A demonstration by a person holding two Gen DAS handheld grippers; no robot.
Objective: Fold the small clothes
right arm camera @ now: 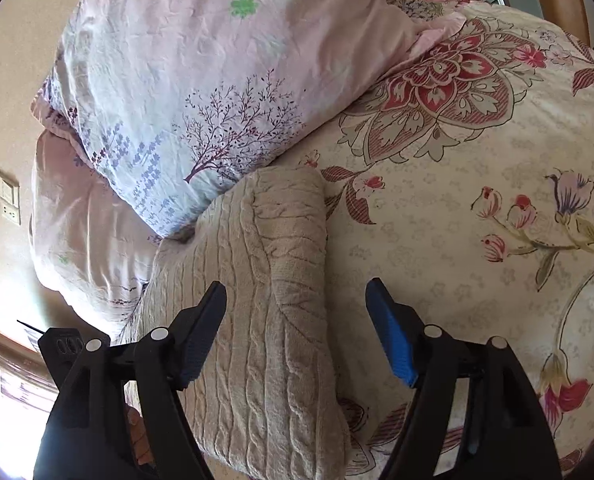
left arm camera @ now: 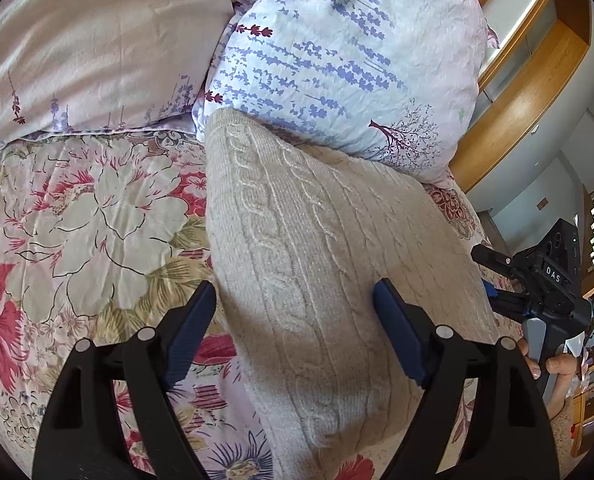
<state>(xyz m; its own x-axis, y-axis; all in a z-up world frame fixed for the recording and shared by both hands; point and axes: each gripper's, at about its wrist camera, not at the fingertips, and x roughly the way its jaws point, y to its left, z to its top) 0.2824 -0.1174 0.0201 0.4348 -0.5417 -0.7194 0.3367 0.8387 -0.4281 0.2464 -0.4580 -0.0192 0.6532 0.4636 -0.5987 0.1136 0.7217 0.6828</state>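
A beige cable-knit sweater lies folded into a long block on the flowered bedspread, its far end against a pillow. My left gripper is open over the sweater's near left part, and nothing touches its blue pads. The same sweater fills the lower middle of the right wrist view, with a folded sleeve lying along its right edge. My right gripper stands open above that edge, pads clear of the knit. The right gripper's body shows at the right in the left wrist view, a hand on its handle.
A lavender-print pillow lies beyond the sweater, and a second pinkish pillow to its left. A wooden headboard curves behind them. The bedspread stretches wide on the right. A wall socket shows at far left.
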